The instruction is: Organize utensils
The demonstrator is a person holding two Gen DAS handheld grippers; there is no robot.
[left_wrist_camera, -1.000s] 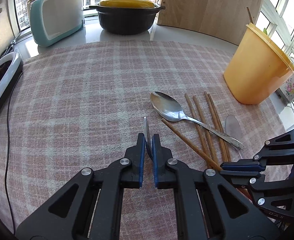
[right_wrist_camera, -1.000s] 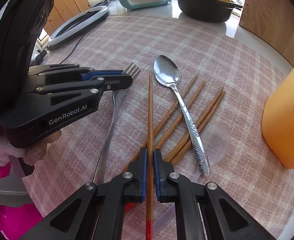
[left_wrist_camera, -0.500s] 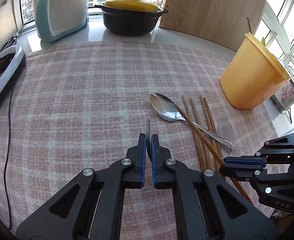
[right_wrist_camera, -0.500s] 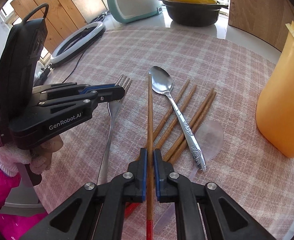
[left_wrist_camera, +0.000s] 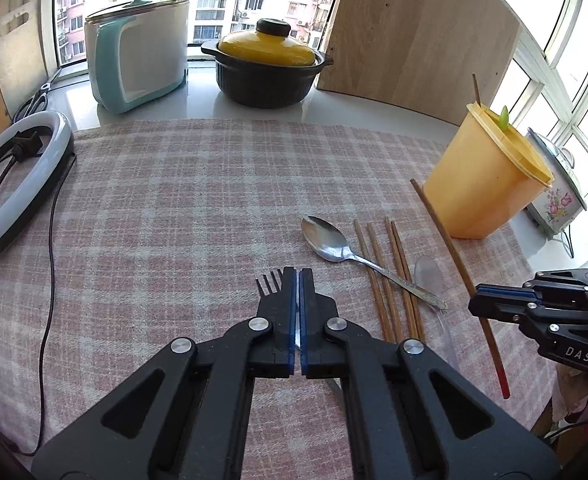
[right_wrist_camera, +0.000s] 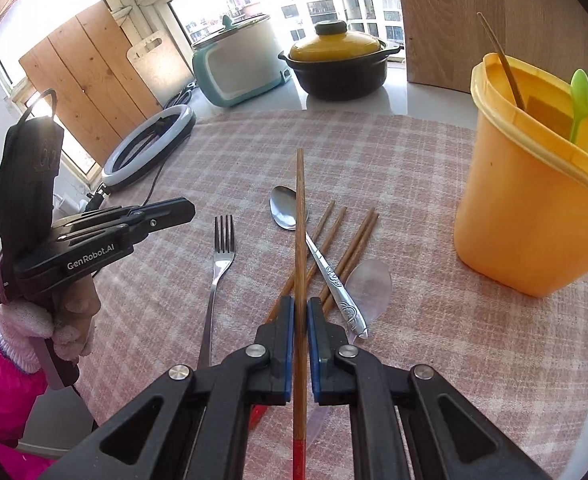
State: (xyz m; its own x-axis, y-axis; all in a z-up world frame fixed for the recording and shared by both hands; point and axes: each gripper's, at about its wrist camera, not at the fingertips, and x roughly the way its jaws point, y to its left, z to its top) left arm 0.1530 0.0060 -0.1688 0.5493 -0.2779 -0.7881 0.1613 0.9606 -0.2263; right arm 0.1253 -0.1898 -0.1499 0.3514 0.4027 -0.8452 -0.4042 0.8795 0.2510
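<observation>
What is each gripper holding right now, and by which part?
The right gripper clamps one brown wooden chopstick near its red-tipped end. The left gripper is shut on nothing; the silver metal fork lies on the cloth.

The fork (left_wrist_camera: 269, 280) shows only its tines beside the left hand-held gripper (left_wrist_camera: 297, 276), while the chopstick's (right_wrist_camera: 300, 280) red end runs off the bottom edge.

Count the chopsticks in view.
6 chopsticks: one clamped in the right gripper, four lying on the cloth by the spoon, one standing in the tub. More may be hidden inside the tub.
</observation>
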